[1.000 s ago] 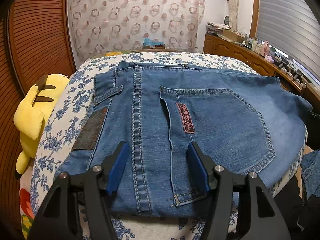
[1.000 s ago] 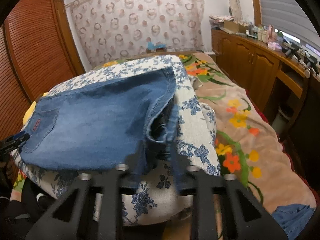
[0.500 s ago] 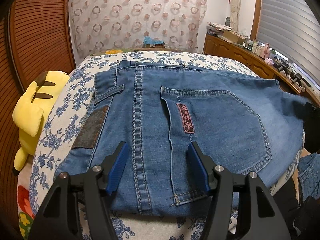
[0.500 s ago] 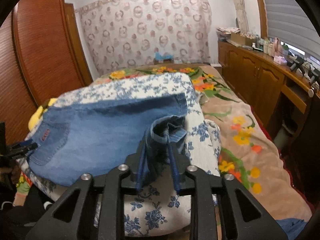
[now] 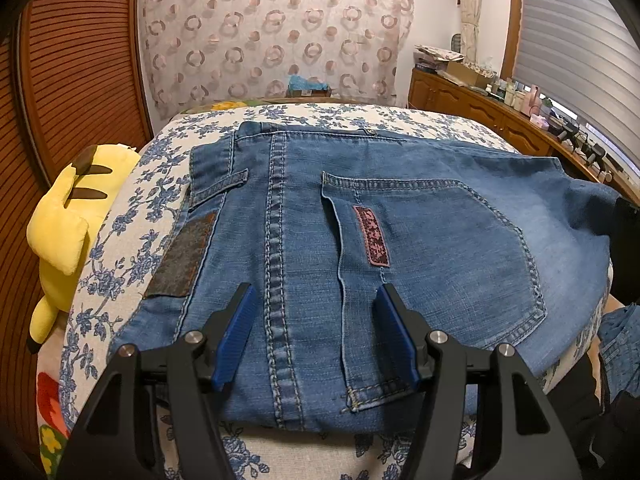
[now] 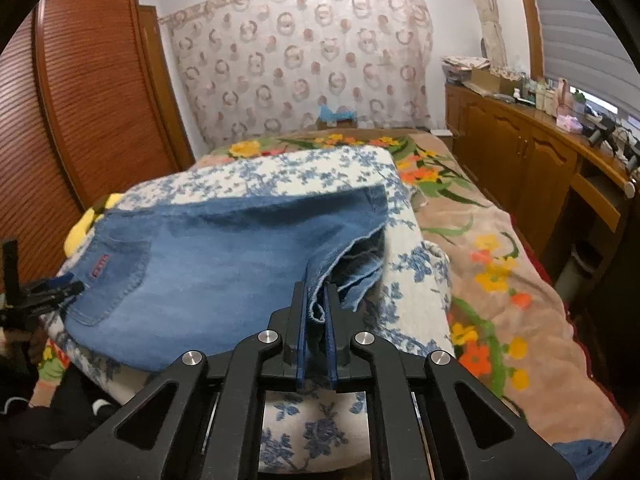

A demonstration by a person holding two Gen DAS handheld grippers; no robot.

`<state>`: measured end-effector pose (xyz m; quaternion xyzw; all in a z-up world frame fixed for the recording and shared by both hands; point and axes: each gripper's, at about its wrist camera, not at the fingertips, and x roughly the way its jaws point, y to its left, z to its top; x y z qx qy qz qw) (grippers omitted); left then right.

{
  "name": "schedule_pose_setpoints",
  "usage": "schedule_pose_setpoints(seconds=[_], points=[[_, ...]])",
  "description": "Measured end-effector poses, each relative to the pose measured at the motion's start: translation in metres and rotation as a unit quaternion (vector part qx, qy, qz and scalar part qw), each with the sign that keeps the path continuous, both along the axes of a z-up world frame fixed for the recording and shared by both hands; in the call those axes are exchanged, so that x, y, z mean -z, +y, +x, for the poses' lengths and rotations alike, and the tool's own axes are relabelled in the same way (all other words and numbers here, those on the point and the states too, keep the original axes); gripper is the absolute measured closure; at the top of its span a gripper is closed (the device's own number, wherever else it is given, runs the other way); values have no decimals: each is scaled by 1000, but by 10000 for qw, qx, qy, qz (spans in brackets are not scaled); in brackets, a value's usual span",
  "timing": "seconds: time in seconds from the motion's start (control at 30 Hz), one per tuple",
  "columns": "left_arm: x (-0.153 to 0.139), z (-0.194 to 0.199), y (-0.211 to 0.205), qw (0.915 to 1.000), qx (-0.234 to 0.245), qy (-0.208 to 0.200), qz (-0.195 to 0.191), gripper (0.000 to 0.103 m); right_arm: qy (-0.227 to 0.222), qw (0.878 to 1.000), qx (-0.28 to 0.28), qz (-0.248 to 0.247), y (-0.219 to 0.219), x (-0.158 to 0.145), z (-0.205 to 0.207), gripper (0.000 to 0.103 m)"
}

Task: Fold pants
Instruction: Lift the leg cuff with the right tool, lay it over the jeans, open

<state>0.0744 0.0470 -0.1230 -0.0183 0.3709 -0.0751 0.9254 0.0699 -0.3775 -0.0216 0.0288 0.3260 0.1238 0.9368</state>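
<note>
My right gripper [image 6: 316, 316] has its jaws clenched on the frayed hem end of the jeans [image 6: 224, 264]; the cloth between the blue pads bunches so tightly that I cannot count the layers caught there. Half a second ago those jaws stood wider, with the hem loose between them; a second ago they were wider yet. My left gripper [image 5: 314, 328] hangs with jaws released, straddling the thick double-stitched seam near the waistband edge of the jeans [image 5: 400, 240], the blue pads [image 5: 236, 332] just above the denim; whether they touch it I cannot tell. That gripper has hardly shifted over the last second.

The jeans lie folded flat on the blue-flowered quilt [image 5: 132, 240], back pocket [image 5: 440, 256] and red label [image 5: 372, 236] facing up. Their far end, beyond the pocket, slips behind a dark shape at the frame's edge and is cut off. From my right wrist, the underside of the lifted hem is in shadow and blurred.

Left of the jeans, a yellow plush toy [image 5: 68, 232] is wedged against the wooden slatted doors [image 5: 80, 64], only partly visible.
</note>
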Motion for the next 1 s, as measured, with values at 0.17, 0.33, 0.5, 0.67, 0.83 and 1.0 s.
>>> schedule_pose_setpoints(seconds=[0.17, 0.33, 0.5, 0.67, 0.83, 1.0], points=[[0, 0, 0, 10000, -1, -8, 8, 42, -321, 9991, -114, 265, 5, -23, 2, 98], [0, 0, 0, 10000, 2, -2, -8, 42, -453, 9984, -273, 190, 16, -38, 7, 99], [-6, -4, 0, 9999, -15, -7, -143, 42, -516, 9961, -720, 33, 49, -50, 15, 100], [-24, -15, 7, 9995, -58, -189, -228, 42, -673, 9892, -1299, 24, 94, -69, 23, 100], [-38, -22, 18, 9990, -102, -370, -249, 42, -858, 9737, -2110, 101, 159, -94, 24, 100], [-40, -24, 28, 9987, -180, -398, -269, 42, -844, 9564, -2785, 260, 219, -108, 26, 100]])
